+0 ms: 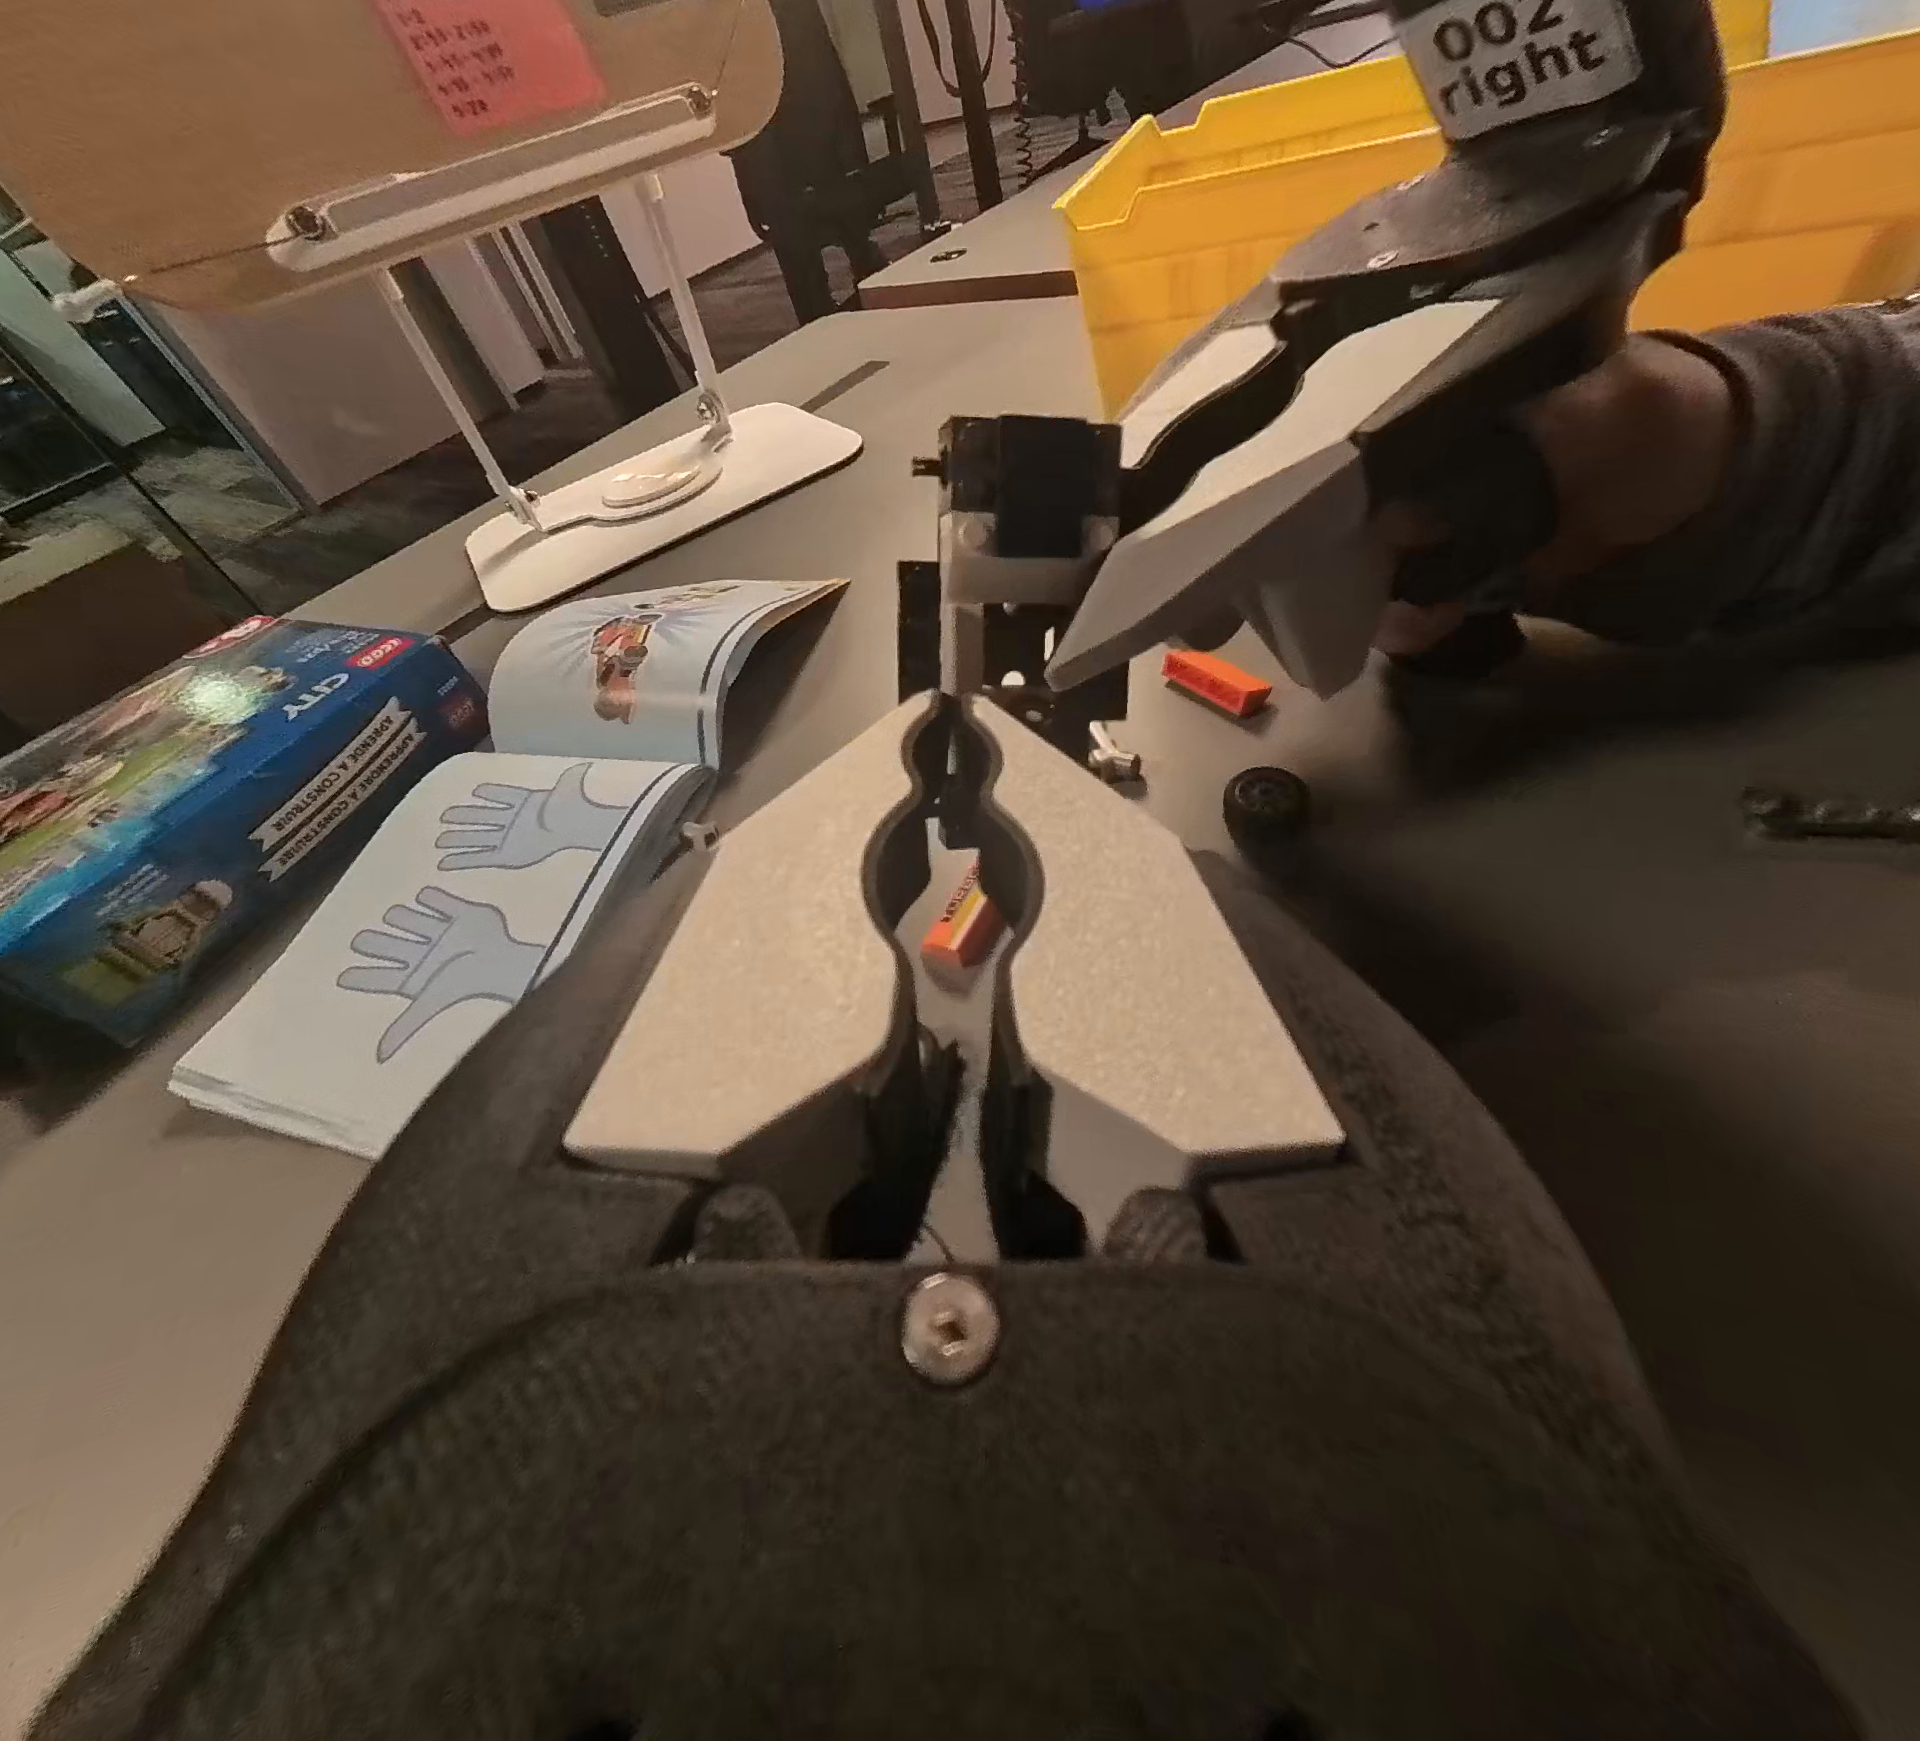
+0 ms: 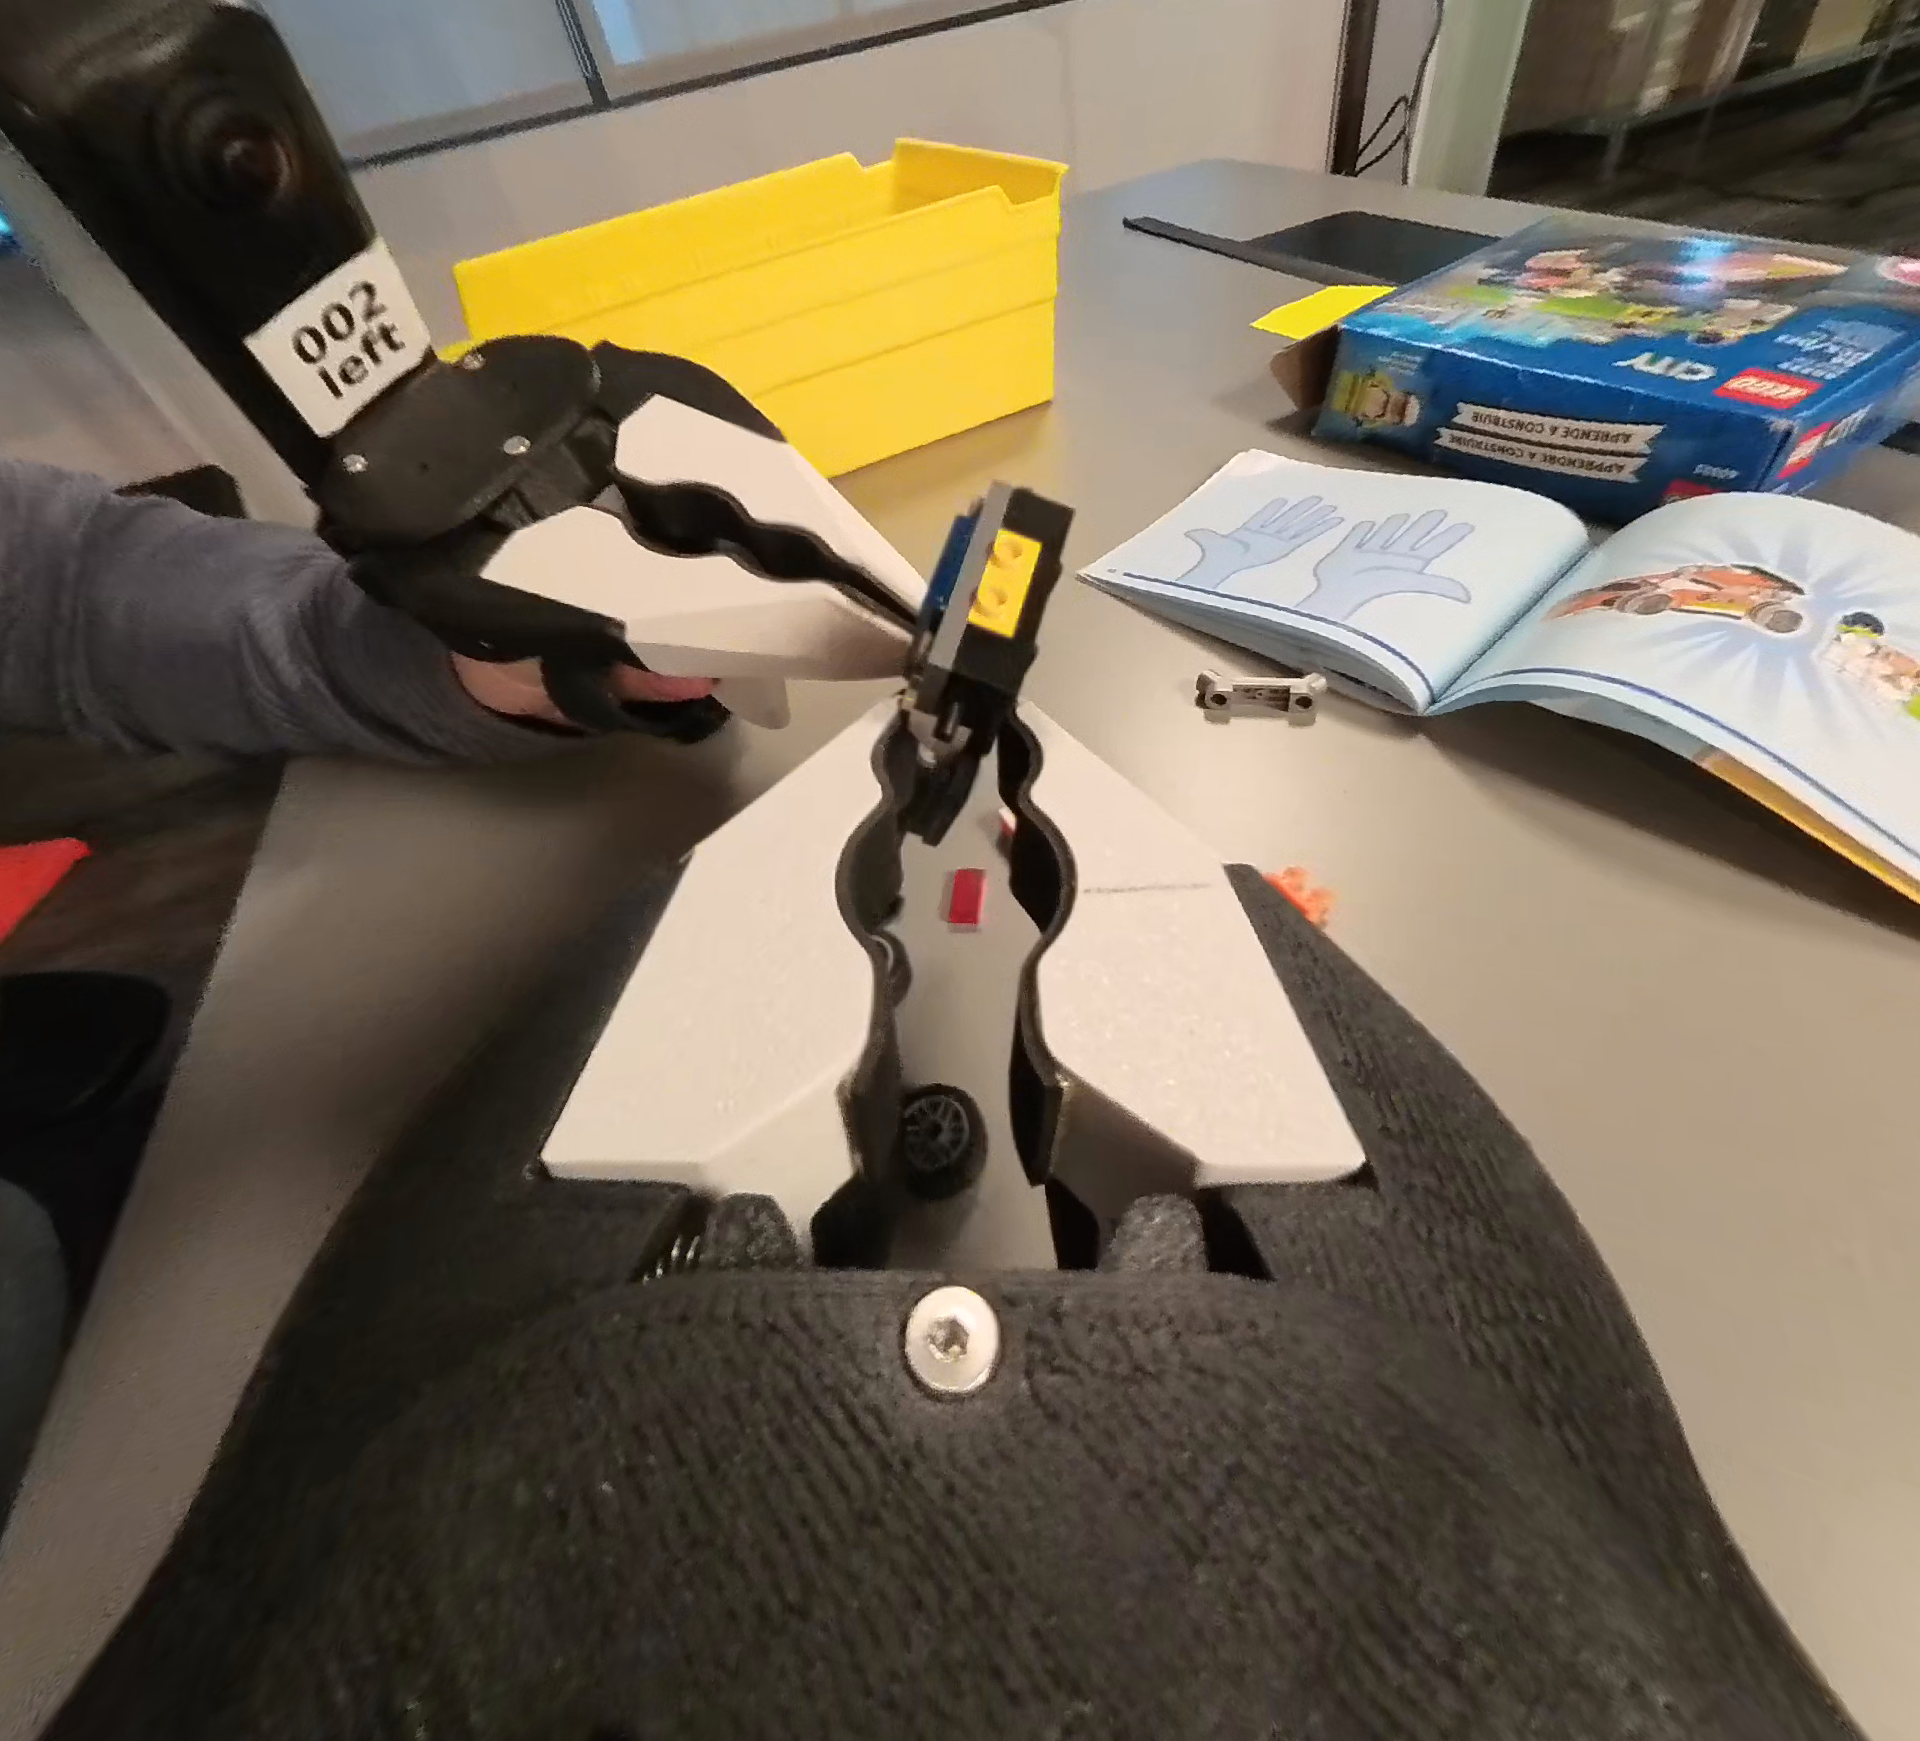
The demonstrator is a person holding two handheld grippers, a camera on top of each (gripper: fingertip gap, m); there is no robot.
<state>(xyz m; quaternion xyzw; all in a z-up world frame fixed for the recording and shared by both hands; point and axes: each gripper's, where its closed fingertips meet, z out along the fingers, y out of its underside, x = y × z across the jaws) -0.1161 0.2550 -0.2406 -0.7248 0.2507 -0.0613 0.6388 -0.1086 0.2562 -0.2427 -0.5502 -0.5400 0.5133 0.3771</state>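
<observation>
A small brick assembly (image 1: 1023, 486) of black, grey, blue and yellow pieces is held up above the grey table (image 1: 790, 403). My left gripper (image 1: 951, 704) is shut on the thin grey plate at the assembly's edge. In the right wrist view it (image 2: 909, 642) comes in from the left and pinches the assembly (image 2: 1003, 590) at its side. My right gripper (image 2: 951, 720) is open, its fingers a little apart on either side of the assembly's black lower end. In the left wrist view it (image 1: 1091, 548) reaches in from the upper right.
A yellow bin (image 2: 779, 309) stands behind. A blue toy box (image 2: 1621, 372) and an open booklet (image 2: 1351, 569) lie to one side. Loose parts lie on the table: a black wheel (image 1: 1262, 803), orange bricks (image 1: 1216, 678), a grey connector (image 2: 1259, 694), a red tile (image 2: 964, 896). A white stand (image 1: 665, 486) holds a board. My left and right fingertips are right by each other. Both grippers' tips are roughly 7 cm from the red tile (image 2: 964, 896).
</observation>
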